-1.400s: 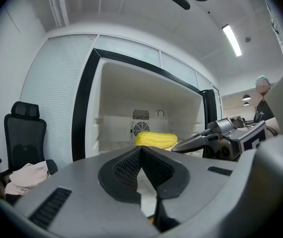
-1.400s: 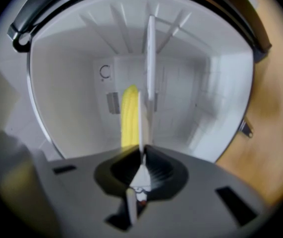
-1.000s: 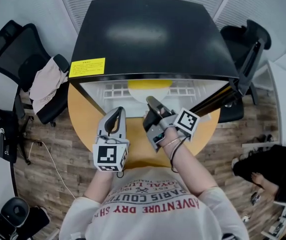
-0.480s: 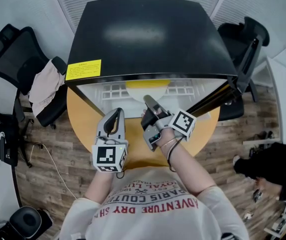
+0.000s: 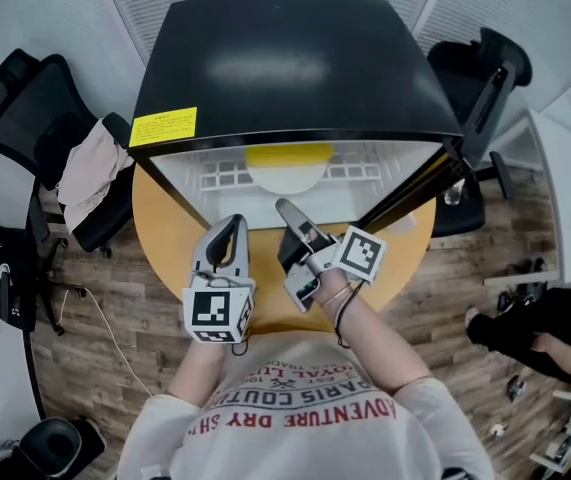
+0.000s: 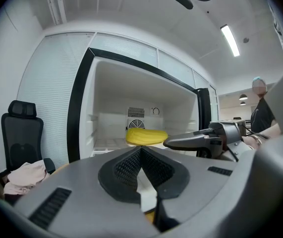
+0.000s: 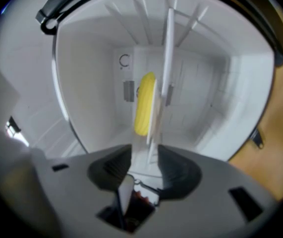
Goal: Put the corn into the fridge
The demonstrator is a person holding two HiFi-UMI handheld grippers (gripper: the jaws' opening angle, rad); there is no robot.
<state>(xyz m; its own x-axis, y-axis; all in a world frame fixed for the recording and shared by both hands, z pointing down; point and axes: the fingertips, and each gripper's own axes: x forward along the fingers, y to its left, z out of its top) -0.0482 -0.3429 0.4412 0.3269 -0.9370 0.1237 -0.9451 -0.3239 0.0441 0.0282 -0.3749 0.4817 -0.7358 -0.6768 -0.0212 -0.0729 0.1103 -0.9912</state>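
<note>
Straight ahead of the right gripper (image 7: 145, 156), well inside the fridge (image 5: 285, 68): corn (image 7: 144, 103) lying on the white shelf (image 5: 217, 178), clear of the jaws. Just opened up wide, nothing between them, so probably let go on purpose. Over on the left gripper (image 6: 140, 155), pinched together, empty, parked beside the right one, likely just to leave room.

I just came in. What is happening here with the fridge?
A person holds a hand-held gripper in each hand before the open fridge. The corn already lies inside it. The right hand-held gripper has just been opening its jaws, with nothing between them. The left hand-held gripper is shut and empty.
</note>
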